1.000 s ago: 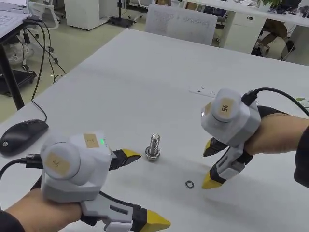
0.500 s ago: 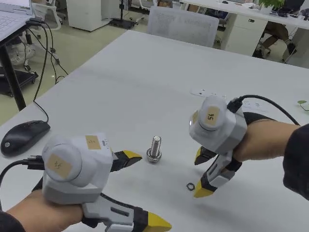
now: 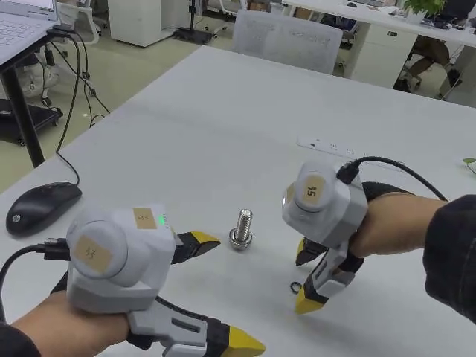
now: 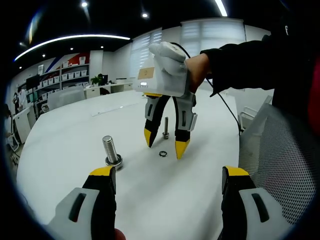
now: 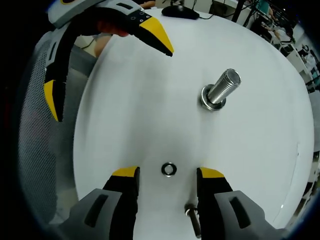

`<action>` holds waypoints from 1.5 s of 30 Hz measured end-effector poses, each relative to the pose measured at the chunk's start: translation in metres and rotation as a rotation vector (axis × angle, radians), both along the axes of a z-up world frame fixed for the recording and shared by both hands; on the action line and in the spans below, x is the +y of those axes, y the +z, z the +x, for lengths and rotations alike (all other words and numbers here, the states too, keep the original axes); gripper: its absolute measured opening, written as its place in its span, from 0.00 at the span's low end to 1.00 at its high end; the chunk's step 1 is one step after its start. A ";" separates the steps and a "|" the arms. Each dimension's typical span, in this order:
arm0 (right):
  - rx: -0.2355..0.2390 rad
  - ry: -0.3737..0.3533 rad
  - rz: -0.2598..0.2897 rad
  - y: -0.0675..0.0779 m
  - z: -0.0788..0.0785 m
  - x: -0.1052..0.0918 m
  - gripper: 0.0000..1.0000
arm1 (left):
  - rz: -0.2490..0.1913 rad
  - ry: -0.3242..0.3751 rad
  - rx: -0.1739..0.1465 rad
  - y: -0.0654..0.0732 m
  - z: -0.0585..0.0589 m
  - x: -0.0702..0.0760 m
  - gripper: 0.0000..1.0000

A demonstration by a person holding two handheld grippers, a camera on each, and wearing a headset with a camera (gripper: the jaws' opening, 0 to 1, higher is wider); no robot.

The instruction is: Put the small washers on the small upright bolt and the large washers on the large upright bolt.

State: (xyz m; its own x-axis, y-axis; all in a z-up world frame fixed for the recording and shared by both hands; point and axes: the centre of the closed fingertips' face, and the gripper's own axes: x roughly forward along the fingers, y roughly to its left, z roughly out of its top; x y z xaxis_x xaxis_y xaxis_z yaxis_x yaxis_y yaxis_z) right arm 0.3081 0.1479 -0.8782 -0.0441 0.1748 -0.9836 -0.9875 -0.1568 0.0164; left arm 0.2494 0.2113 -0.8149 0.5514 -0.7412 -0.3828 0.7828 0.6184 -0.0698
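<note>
A small dark washer (image 3: 296, 287) lies flat on the white table (image 3: 223, 134). My right gripper (image 3: 303, 278) is open, tips down, with one jaw on each side of that washer (image 5: 169, 169) and not touching it. The large bolt (image 3: 240, 228) stands upright with a washer round its base (image 5: 212, 102). A small bolt (image 4: 165, 127) stands just behind the right gripper (image 4: 165, 143), and it sits low between the jaws in the right gripper view (image 5: 192, 220). My left gripper (image 3: 221, 291) is held open near the table's front, nothing in it (image 4: 169, 172).
A black mouse (image 3: 41, 208) lies at the table's left edge. A white power strip (image 3: 331, 146) sits further back. A grey chair (image 3: 286, 37) stands at the far side, and a side desk with cables (image 3: 71, 82) is on the left.
My right gripper has moved left and down, so its jaws now straddle the small washer. The left gripper has stayed put.
</note>
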 end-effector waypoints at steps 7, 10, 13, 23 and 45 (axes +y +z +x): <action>-0.001 0.001 -0.007 -0.002 -0.001 0.000 0.45 | -0.003 0.004 0.000 0.000 0.000 0.000 0.87; -0.011 0.003 -0.004 -0.002 0.002 0.000 0.43 | -0.003 0.003 0.000 0.000 0.001 0.000 0.87; -0.013 0.004 -0.004 -0.002 0.002 0.000 0.43 | -0.003 0.004 0.000 0.000 0.001 0.000 0.87; -0.018 0.020 -0.012 -0.002 0.001 0.001 0.34 | -0.002 0.006 -0.003 0.000 0.001 0.001 0.87; -0.032 0.045 -0.031 -0.003 -0.002 0.000 0.19 | -0.003 0.003 -0.001 -0.001 0.001 0.001 0.87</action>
